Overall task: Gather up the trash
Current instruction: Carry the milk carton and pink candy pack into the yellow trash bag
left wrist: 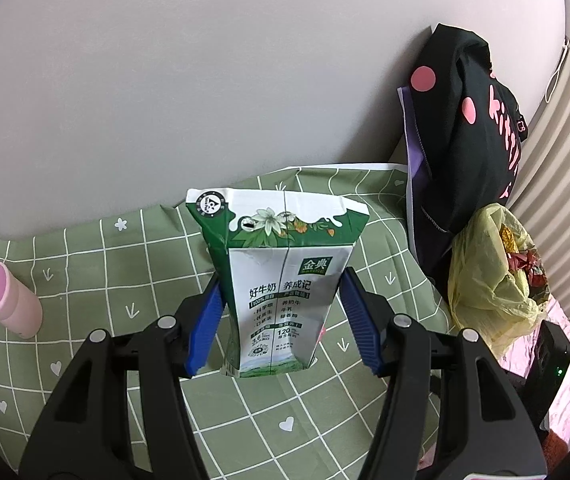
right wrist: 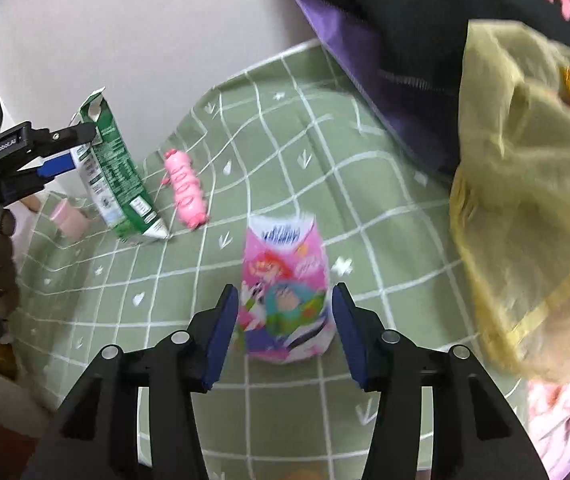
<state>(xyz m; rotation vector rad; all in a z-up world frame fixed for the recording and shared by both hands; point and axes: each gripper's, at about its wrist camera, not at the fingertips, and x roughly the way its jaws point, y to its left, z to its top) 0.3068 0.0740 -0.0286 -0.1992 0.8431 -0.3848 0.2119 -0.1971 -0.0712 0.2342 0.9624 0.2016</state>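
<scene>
Tablecloth: green, white grid with hearts and flowers, spread up to the pale wall; everything below is placed against it.
Black garment: pink dots and lettering, hanging at the cloth's right edge, a purple lining showing beside it.
Yellow bag: thin plastic, crumpled, at the cloth's right edge below the garment, with red and gold wrappers inside.
Left tongs: blue pads on either side of the milk carton, left pad touching its side, right pad at its edge; whether they grip it I cannot tell.
Right tongs: spread wide around the pink carton, a gap at each pad.
Milk carton: green and white, top torn open, tilted on the cloth near the wall.
Pink carton: cartoon print, blurred, upright on the middle of the cloth.
Pink bottle: lying on the cloth just beside the milk carton.
Pink tube: lying near the cloth's left edge.
</scene>
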